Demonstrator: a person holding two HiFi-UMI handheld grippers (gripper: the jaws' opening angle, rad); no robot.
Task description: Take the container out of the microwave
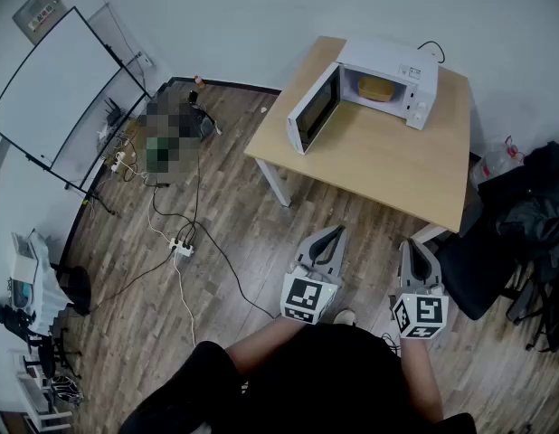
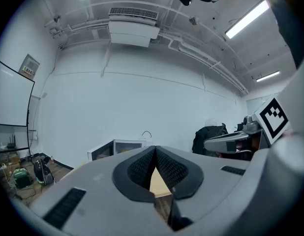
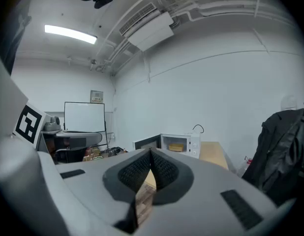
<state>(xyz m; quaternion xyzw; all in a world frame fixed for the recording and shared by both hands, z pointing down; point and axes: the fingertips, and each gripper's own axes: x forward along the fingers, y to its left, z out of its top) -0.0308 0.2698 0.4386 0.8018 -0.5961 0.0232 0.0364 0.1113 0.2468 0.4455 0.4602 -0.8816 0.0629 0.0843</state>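
- Container [image 1: 376, 87]: yellow, sitting inside the microwave [image 1: 394, 72], well ahead of both tools. The door [image 1: 314, 108] is swung wide, so the cavity looks reachable.
- Left gripper [image 1: 332, 233] and right gripper [image 1: 415, 245]: jaws pressed together on nothing, held low near the body, probably because the approach is not yet begun.
- Table [image 1: 379, 170]: its near edge lies between the tools and the microwave. A dark jacket [image 1: 537, 211] hangs right of the right gripper, and floor cables [image 1: 180, 247] trail left of the left one.
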